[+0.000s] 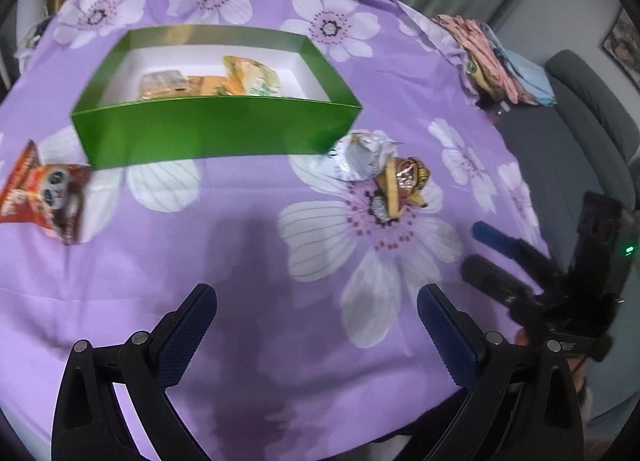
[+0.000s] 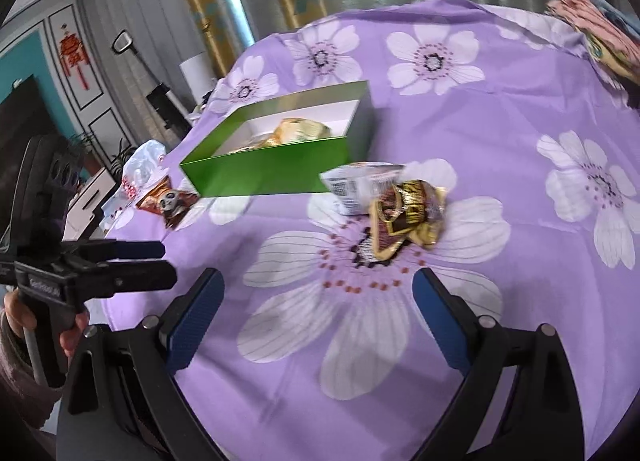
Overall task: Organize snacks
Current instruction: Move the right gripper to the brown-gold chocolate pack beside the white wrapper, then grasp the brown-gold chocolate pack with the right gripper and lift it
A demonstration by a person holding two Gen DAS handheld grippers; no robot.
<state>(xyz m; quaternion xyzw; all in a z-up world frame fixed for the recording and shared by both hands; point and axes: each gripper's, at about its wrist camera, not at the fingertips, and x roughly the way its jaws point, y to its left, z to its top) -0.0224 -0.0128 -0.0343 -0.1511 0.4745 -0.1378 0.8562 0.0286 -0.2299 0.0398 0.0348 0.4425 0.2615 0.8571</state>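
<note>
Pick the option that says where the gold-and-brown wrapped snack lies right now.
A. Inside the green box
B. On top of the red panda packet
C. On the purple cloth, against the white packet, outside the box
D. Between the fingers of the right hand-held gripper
C: the gold-and-brown wrapped snack lies on the purple cloth against the white packet, in front of the green box, and both hand-held grippers are open and empty.

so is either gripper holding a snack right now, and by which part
Nothing is held. The left gripper and right gripper both hover open and empty over the tablecloth.
</note>
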